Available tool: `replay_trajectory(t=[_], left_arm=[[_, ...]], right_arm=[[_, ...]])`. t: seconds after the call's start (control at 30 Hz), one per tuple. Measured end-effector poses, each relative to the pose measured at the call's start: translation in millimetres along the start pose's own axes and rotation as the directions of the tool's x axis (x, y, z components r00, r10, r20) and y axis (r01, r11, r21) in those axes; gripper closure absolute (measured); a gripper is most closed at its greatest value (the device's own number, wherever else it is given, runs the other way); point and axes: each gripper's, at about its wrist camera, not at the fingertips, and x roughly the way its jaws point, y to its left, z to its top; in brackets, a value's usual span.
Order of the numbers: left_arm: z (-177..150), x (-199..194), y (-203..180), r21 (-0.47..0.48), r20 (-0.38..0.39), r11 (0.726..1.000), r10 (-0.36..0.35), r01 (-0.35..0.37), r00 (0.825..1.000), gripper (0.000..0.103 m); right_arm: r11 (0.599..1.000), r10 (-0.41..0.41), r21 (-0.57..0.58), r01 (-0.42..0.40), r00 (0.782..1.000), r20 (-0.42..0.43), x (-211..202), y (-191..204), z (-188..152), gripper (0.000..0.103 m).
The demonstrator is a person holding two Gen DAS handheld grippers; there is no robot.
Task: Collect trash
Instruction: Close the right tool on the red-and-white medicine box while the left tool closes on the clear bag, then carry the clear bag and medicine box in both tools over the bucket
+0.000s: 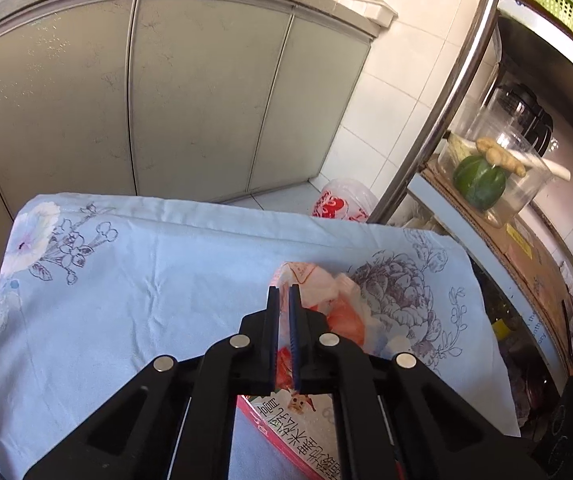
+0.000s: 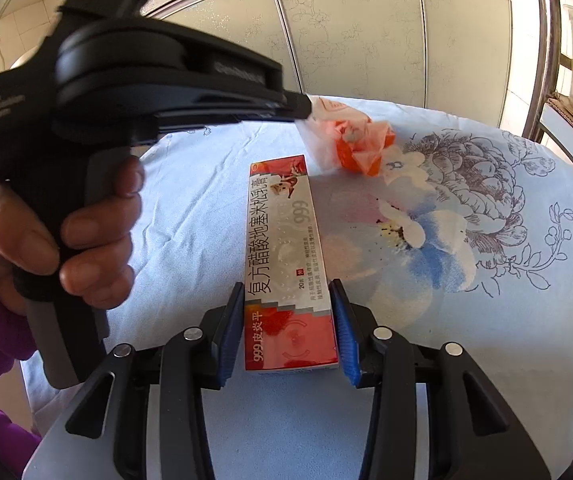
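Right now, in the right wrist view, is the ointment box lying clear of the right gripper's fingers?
No: the ointment box lies on the floral cloth with its near end between the blue-padded fingers of the right gripper.

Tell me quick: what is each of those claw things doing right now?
Left gripper: jaws shut on the crumpled plastic wrapper.
Right gripper: jaws around the ointment box, pads against its sides.

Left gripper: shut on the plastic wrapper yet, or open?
Shut on it. The left gripper has its jaws nearly together, pinching an edge of the plastic wrapper in both views.
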Motion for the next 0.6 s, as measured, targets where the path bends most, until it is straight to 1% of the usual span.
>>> replay_trajectory(t=[0.17, 0.4, 0.6], left_arm=[[2, -15, 3, -0.02, 0.032, 1.0, 0.009, -0.008, 0.999, 0.102], [1, -43, -1, -0.003, 0.083, 0.999, 0.041, -0.041, 0.996, 0.102], [-4, -70, 5, -0.013, 0.113, 0.998, 0.064, -0.063, 0.992, 0.102]], right_arm=[[1.0, 0.004, 0.004, -0.004, 1.0, 0.0, 1, 0, 1, 0.061], [1.0, 0.015, 0.018, -0.015, 1.0, 0.003, -2, -2, 1, 0.061], [0.999, 0.027, 0.033, -0.027, 1.0, 0.007, -3, -7, 2, 0.061]])
